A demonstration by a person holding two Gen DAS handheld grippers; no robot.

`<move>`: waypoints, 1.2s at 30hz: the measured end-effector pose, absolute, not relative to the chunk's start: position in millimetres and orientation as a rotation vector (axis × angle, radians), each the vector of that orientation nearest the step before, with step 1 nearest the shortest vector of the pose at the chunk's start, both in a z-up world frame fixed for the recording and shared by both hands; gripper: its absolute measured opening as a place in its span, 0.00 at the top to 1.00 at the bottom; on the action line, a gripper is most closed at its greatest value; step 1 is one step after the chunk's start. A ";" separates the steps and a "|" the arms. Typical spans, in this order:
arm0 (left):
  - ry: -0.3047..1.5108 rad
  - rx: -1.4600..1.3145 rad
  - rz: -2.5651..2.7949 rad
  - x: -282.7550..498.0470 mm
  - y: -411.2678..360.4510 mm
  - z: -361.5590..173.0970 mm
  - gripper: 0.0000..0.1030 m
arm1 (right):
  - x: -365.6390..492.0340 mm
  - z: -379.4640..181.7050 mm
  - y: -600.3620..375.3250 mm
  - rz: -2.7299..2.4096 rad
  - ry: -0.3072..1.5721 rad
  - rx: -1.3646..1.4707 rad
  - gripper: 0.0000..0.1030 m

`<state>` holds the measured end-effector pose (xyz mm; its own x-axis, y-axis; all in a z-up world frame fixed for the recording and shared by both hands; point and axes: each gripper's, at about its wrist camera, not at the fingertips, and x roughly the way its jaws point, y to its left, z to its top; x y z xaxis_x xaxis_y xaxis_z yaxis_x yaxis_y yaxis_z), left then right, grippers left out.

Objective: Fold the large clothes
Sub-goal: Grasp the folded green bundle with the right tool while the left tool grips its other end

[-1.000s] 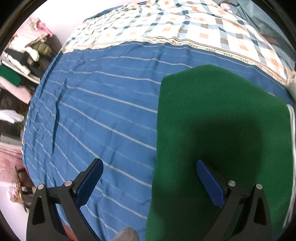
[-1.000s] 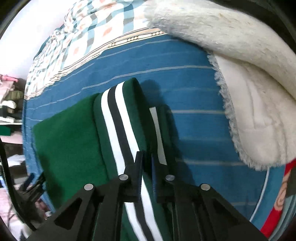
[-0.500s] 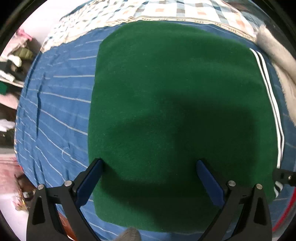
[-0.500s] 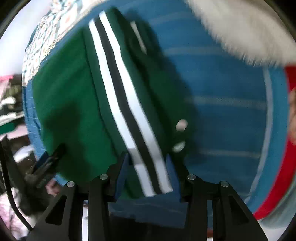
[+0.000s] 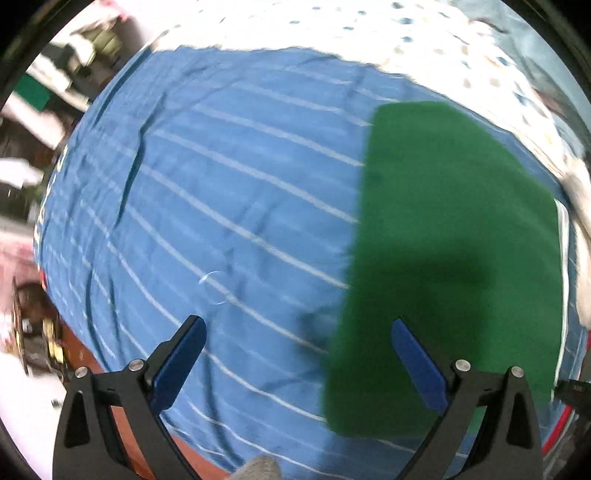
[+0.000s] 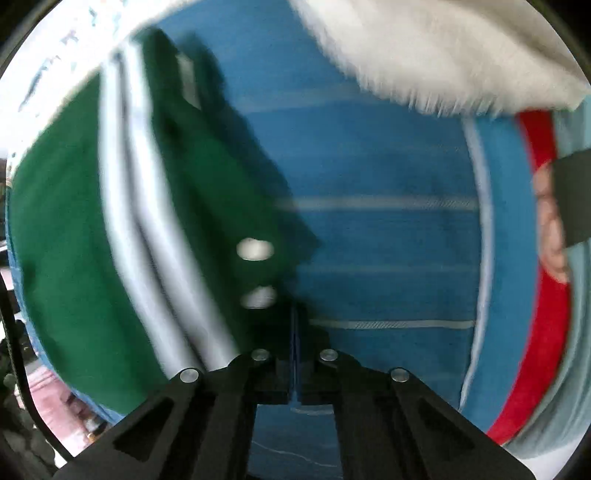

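Observation:
A folded dark green garment (image 5: 454,258) with white side stripes lies on the blue striped bed sheet (image 5: 229,206), at the right of the left wrist view. My left gripper (image 5: 295,354) is open and empty above its left edge. In the right wrist view the garment (image 6: 74,229) fills the left, with its white stripes (image 6: 147,240) blurred. My right gripper (image 6: 295,332) is shut with nothing visibly between its fingers, at the garment's right edge over the sheet (image 6: 388,236).
A fluffy white blanket (image 6: 424,44) lies at the far right of the bed. A checked quilt (image 5: 332,26) covers the far end. The bed's red border (image 6: 546,295) and a hand (image 6: 550,229) are at the right. Cluttered shelves (image 5: 62,66) stand beyond the bed's left side.
My right gripper, open around the striped edge half a second ago, is now shut and empty beside it. My left gripper has swung left, so the garment now sits at the right of its view.

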<state>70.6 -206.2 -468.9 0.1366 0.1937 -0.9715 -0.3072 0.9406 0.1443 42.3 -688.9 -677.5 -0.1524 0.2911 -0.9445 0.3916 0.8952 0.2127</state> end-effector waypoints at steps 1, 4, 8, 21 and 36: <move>1.375 -0.134 0.360 68.2 -197.3 -470.1 0.00 | 41.0 -678.2 -694.8 -0.085 1.754 0.595 1.00; 1.342 -0.266 0.294 63.2 -181.6 -478.2 0.00 | 45.2 -651.4 -707.2 -0.052 1.668 0.573 0.80; 1.304 -0.409 0.126 71.8 -179.9 -493.7 0.01 | 60.4 -633.6 -718.2 -0.006 1.571 0.524 0.32; 1.279 -0.562 -0.188 116.7 -218.0 -531.9 0.01 | 137.0 -658.3 -705.9 0.411 1.454 0.703 0.15; 1.275 -0.614 -0.268 120.2 -195.0 -541.1 0.01 | 147.2 -732.6 -651.3 0.742 1.578 0.924 0.38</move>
